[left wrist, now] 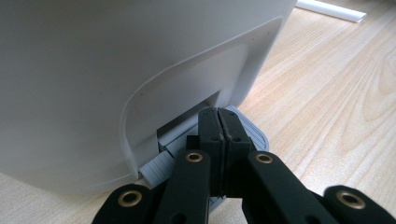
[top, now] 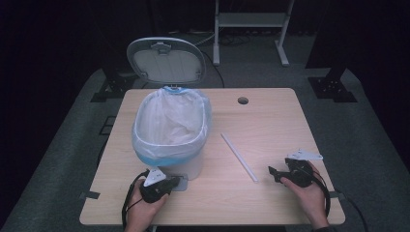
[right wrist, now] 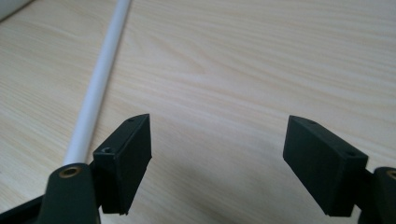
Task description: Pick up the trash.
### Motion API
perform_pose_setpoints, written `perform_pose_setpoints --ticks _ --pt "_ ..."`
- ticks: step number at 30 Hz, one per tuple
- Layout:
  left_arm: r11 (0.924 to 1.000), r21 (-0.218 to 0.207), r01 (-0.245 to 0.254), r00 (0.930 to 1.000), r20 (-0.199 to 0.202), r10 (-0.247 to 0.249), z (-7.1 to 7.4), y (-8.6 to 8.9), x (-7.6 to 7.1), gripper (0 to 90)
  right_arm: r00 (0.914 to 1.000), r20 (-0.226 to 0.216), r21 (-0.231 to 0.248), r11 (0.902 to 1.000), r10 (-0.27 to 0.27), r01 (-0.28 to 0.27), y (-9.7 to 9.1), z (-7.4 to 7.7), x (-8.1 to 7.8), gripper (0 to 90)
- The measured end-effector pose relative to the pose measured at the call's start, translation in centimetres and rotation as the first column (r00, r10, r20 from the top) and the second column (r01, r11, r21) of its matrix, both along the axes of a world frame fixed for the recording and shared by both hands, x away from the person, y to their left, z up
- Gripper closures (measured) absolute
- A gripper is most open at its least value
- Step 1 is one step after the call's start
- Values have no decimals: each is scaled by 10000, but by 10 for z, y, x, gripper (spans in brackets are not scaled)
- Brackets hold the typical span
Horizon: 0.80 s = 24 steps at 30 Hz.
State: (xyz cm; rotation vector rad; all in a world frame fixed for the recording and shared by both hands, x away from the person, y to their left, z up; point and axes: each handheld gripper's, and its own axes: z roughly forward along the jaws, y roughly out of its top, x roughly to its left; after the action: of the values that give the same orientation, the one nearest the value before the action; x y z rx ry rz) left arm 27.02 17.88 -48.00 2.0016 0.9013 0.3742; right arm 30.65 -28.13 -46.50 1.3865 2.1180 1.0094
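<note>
I have the left tool down at the near foot of the white bin, which stands on the left half of the desk. Its jaws are pressed together with nothing between them, and their tips rest on the grey pedal that juts from the recess at the bin's base, as the left gripper view shows. The bin's lid stands raised at the far side, and the pale blue-rimmed bag lining it is open to the top.

My right tool sits low over the near right part of the desk, pointing left. Its jaws stand well apart, with bare wood between them and no grip on anything. The white stick lies flat on the desk between the bin and my right tool, running from far left to near right; its near end is just to the left of the right tool's tips, apart from them. In the right gripper view the stick runs along the outside of the left-hand jaw, not between the two.

A round cable hole sits in the desk near its far edge.
</note>
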Motion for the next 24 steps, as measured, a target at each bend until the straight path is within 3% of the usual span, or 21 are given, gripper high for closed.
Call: perform_pose_setpoints --ticks 24 --pt "10000 -27 8 10000 -38 -8 0 0 0 892 9961 232 212 9961 849 -854 32 13 13 290"
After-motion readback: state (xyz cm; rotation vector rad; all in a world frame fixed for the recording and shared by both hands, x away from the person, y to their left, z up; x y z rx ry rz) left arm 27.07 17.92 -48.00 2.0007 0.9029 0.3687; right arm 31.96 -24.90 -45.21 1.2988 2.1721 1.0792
